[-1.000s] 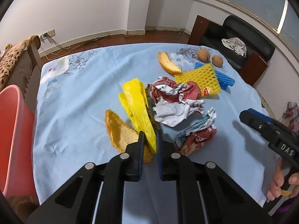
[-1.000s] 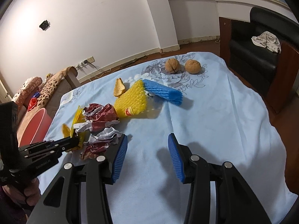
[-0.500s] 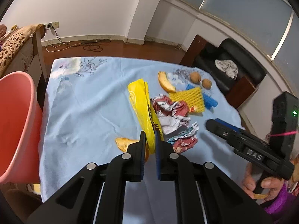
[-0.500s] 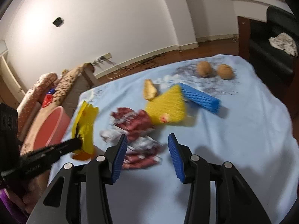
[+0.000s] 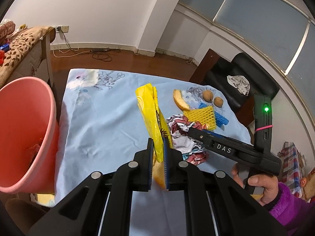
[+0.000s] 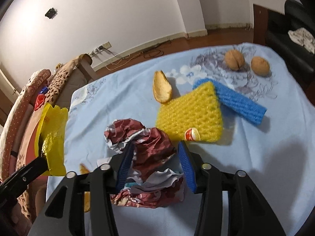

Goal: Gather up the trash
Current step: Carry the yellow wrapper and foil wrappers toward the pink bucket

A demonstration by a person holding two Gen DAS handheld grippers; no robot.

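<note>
At the left of the frame, a salmon-pink plastic bucket (image 5: 25, 129); at centre, a bright yellow plastic bag (image 5: 151, 116); below it, maroon-and-white crumpled paper (image 6: 149, 149); yellow foam netting (image 6: 191, 116); pale blue flower-printed cloth (image 5: 98, 122).

The left wrist camera looks down along its claw (image 5: 158, 153) from above the near edge of the table (image 5: 102, 122), facing the far wall and window. The right wrist camera sits lower and closer, over the crumpled wrappers (image 6: 149, 149). Both views share the wrappers and the yellow foam net (image 6: 191, 116).

R gripper (image 6: 155, 165) fingers open round crumpled wrapper (image 6: 151, 149).
</note>
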